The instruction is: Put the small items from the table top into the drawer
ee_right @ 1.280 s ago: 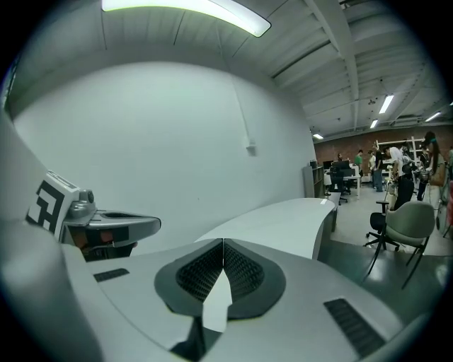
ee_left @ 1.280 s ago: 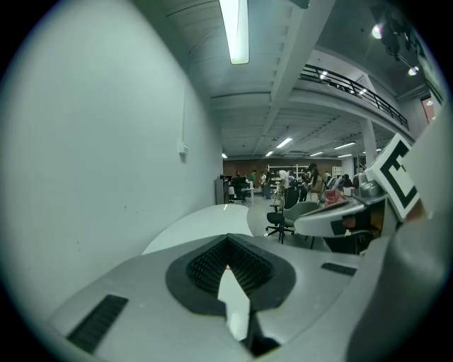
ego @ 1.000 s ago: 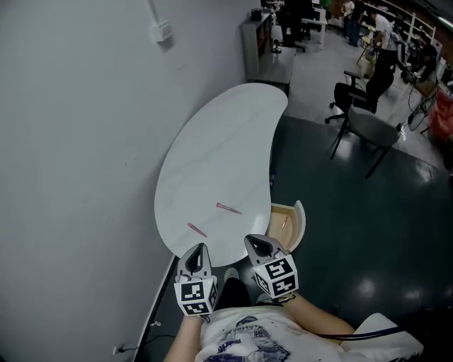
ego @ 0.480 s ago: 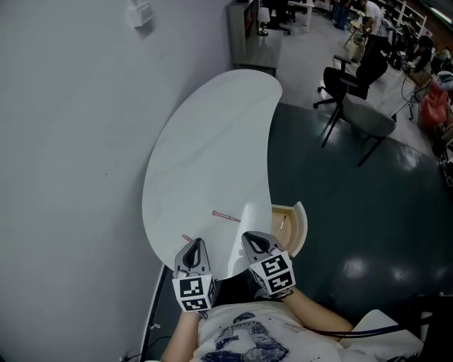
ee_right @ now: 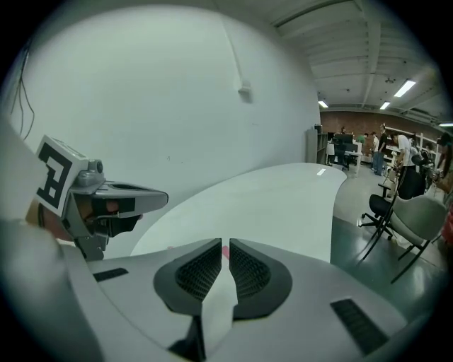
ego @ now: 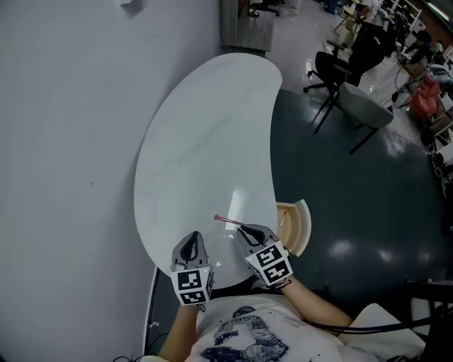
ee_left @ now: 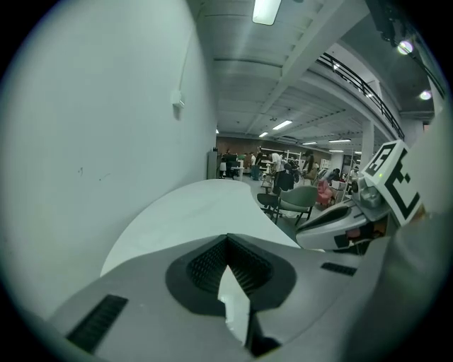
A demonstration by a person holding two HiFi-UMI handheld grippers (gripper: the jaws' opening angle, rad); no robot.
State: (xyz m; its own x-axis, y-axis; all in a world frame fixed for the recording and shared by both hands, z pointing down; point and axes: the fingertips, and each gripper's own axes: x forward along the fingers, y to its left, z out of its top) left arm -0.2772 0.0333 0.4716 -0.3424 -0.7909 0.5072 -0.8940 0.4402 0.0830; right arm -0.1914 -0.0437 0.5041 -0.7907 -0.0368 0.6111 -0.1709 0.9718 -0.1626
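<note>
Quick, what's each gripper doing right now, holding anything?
Left gripper: closed, holding nothing.
Right gripper: closed, holding nothing; a pink stick lies on the table just ahead of it.

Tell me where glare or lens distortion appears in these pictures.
Head view: a bright reflection shines on the table, another on the floor. Both gripper views: fisheye bending with black corners; in the left gripper view the ceiling lamp is overexposed.

pink stick (ego: 225, 220): far end hidden behind right claw (ego: 244, 229) | drawer (ego: 306, 225) contents: indistinct

White table (ego: 205, 141), pink stick (ego: 225, 220), dark teal floor (ego: 354, 191).
</note>
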